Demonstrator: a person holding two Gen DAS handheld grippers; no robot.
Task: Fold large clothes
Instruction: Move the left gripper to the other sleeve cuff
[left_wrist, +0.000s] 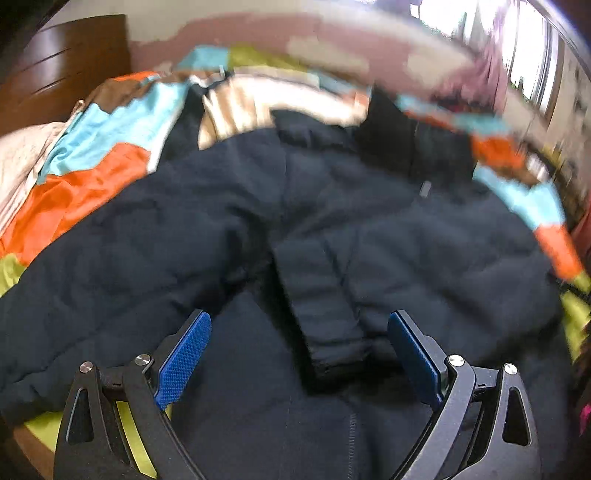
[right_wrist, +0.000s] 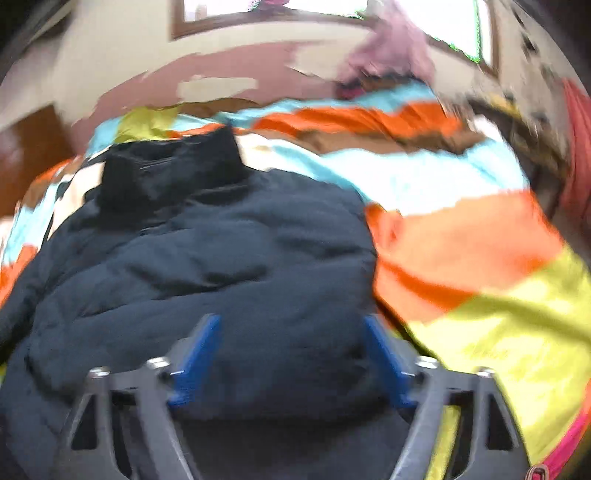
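Observation:
A dark navy padded jacket (left_wrist: 332, 221) lies spread on a bed, collar (right_wrist: 173, 173) at the far end. In the left wrist view one sleeve is folded in over the body, and its cuff (left_wrist: 325, 332) rests between the blue pads of my left gripper (left_wrist: 300, 326), which stands wide open just above the cloth. The right wrist view is blurred. In it my right gripper (right_wrist: 291, 332) hovers over the jacket's right side (right_wrist: 258, 277) near its edge. Puffy cloth shows between the jaws, but the pads (right_wrist: 199, 343) do not press on it.
The jacket lies on a bedspread (right_wrist: 461, 240) with orange, light blue, brown and yellow-green patches. A dark wooden headboard or door (left_wrist: 48, 74) stands at the far left. A peeling wall (right_wrist: 221, 66) and bright windows (left_wrist: 524, 48) are behind the bed.

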